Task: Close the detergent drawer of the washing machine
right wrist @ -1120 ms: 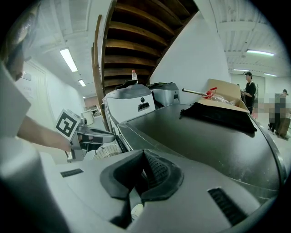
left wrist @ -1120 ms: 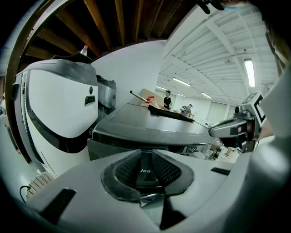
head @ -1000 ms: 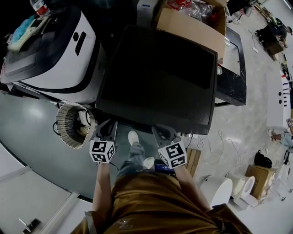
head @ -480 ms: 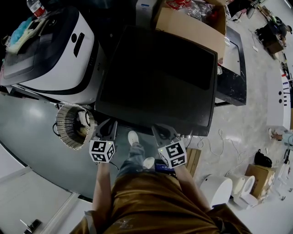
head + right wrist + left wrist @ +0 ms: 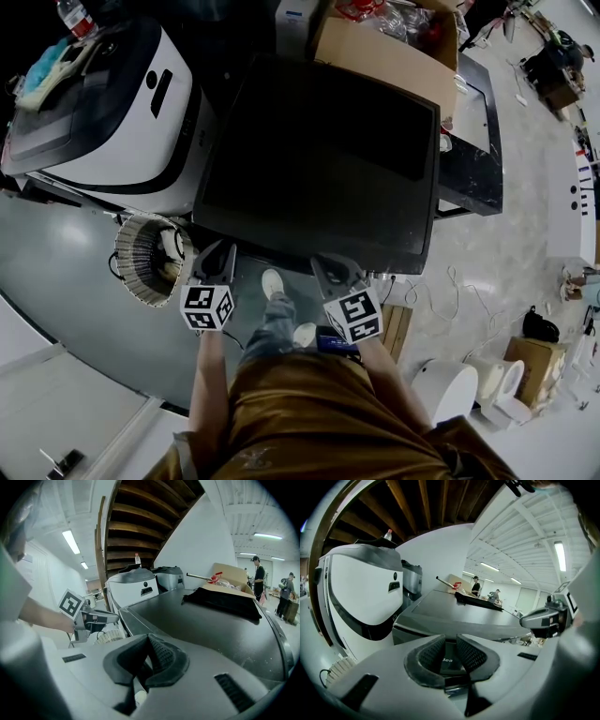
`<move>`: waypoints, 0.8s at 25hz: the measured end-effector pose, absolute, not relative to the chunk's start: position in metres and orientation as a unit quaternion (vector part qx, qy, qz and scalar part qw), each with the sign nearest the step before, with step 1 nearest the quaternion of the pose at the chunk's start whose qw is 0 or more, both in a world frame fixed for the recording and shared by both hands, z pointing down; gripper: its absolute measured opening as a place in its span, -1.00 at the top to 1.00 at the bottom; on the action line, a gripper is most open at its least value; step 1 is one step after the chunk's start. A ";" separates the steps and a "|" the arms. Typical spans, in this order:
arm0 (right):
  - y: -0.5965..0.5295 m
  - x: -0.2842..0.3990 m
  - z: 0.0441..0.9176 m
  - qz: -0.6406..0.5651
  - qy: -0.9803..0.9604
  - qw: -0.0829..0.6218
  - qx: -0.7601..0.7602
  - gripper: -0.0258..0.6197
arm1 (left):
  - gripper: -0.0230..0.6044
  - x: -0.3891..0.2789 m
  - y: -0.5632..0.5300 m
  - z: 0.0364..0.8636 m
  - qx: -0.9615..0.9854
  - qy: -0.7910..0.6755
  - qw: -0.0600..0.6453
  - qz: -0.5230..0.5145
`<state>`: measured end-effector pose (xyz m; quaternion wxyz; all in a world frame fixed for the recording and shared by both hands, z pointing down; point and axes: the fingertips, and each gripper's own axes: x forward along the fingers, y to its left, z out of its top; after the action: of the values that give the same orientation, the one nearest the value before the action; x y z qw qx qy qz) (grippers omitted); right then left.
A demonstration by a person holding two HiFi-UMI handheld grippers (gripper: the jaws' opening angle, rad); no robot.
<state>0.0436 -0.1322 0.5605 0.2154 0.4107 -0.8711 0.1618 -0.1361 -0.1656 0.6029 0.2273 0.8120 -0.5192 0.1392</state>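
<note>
Caught the left gripper (image 5: 450,651) with its fingers (image 5: 432,653) a narrow crack apart. Clamped on nothing, just framing a dark panel lettered "dea" (image 5: 448,661) through the gap. Found the right gripper (image 5: 148,645) with fingers (image 5: 164,656) pressed together, gripping nothing either. Spotted both parked just off the front edge of the dark washing machine (image 5: 323,159), the left one by the front-left corner, the right one further along. Neither visibly touching it.

Couldn't actually make out the detergent drawer anywhere. Placed it, as a guess, on the front face up near that left corner, out of sight from the head view. Saw nothing jutting past the front edge from above, so maybe mostly in already, but honestly couldn't call it. Judged the job not confirmed done: probably wanted a push on the drawer front till flush, if any gap left.

Counted, for the record:
- two grippers
- two washers, the dark one plus a white machine (image 5: 103,103) beside it
- one woven basket (image 5: 148,258) on the floor by the left gripper
- one cardboard box (image 5: 394,47) behind the dark washer
- one bottle (image 5: 80,14) up on the white machine
</note>
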 end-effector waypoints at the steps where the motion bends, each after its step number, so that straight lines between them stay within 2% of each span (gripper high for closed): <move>1: -0.130 0.045 0.559 0.160 -0.872 0.214 0.411 0.88 | 0.65 -0.137 -0.165 0.599 0.809 -0.524 0.233 0.130; 20: -0.080 0.060 0.517 0.100 -0.878 0.179 0.433 0.88 | 0.71 -0.115 -0.125 0.502 0.817 -0.548 0.171 0.059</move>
<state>0.0602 -0.0801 0.5165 0.1788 0.4331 -0.8777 0.1002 -0.1148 -0.1250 0.5022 0.1714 0.8168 -0.5478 0.0586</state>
